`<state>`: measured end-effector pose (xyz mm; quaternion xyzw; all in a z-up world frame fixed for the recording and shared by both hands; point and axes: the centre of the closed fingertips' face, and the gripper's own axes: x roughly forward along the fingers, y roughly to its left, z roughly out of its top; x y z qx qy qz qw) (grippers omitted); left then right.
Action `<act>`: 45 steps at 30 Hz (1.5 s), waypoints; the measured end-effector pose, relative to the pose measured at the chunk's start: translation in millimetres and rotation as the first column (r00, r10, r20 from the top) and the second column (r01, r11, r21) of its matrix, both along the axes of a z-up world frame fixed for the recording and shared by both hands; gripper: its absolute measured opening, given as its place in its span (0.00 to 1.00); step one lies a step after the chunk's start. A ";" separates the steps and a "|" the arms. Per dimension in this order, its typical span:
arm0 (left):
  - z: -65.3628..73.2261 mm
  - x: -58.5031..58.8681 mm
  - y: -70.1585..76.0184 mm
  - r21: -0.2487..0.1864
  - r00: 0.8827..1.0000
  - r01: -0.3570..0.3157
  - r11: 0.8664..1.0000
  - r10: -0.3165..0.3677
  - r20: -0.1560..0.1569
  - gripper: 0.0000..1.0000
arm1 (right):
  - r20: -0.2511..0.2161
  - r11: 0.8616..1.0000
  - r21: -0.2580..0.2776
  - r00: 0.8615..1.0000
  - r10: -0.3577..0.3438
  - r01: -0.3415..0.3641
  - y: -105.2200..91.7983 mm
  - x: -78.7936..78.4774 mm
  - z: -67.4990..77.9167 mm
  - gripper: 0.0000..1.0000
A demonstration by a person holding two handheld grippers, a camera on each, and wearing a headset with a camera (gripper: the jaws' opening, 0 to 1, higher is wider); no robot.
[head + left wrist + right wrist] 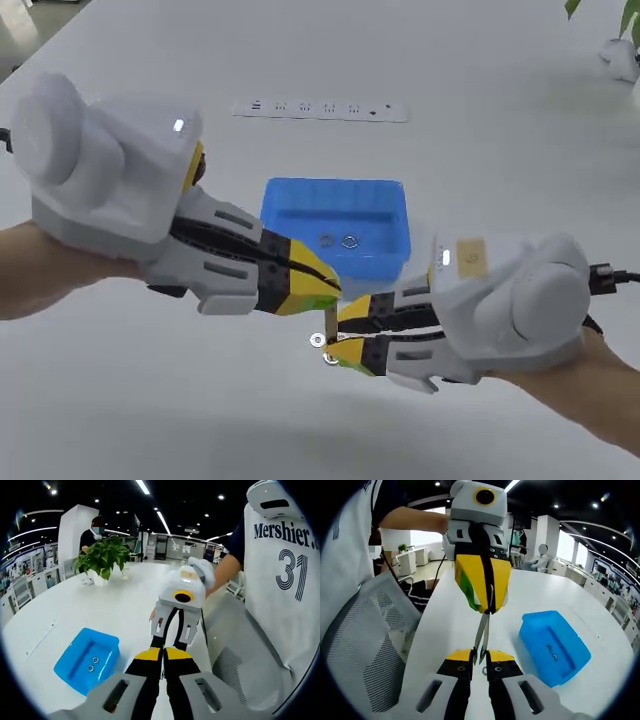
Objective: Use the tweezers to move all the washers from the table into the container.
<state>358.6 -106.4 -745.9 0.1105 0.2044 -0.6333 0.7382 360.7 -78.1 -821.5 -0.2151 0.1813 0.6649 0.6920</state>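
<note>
The left gripper [325, 290] comes in from the left, shut on the upper end of thin metal tweezers [329, 318]. Those tweezers [483, 627] hang from its yellow jaws down to the right gripper [480, 656], whose jaws close on them near the tips. The right gripper [338, 336] reaches in from the right. Two washers [318, 340] lie on the white table just beside the tweezer tips. Behind them stands the blue container [300, 192] with two washers [349, 242] inside; it is also seen as the blue container [70, 672] and the blue container [535, 630].
A white power strip [320, 108] lies beyond the container. A potted plant [102, 555] stands at the table's far corner. A grey mesh chair [370, 640] sits at the table's edge beside the person in a white jersey [285, 570].
</note>
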 end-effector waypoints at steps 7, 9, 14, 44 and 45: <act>-8.9 2.1 2.8 -0.005 1.000 -0.008 1.000 0.008 -0.003 0.05 | -0.007 1.000 -0.014 1.000 0.001 -0.001 -0.9 0.7 -8.2 0.11; -11.6 3.5 2.7 -0.005 1.000 -0.008 1.000 0.008 -0.007 0.05 | -0.008 1.000 -0.017 1.000 -0.003 0.002 -1.3 1.5 -11.2 0.11; -17.3 4.4 3.1 -0.008 1.000 -0.010 1.000 0.010 -0.006 0.05 | -0.005 1.000 -0.024 1.000 -0.007 0.007 -2.1 2.9 -16.6 0.11; -36.0 15.0 1.8 -0.015 1.000 -0.007 1.000 0.007 -0.029 0.06 | 0.010 0.999 -0.047 1.000 0.005 -0.004 0.8 11.4 -36.6 0.11; -36.0 15.1 1.6 -0.017 0.999 -0.009 1.000 0.008 -0.031 0.06 | 0.013 0.999 -0.048 1.000 0.004 -0.003 0.9 11.4 -36.9 0.11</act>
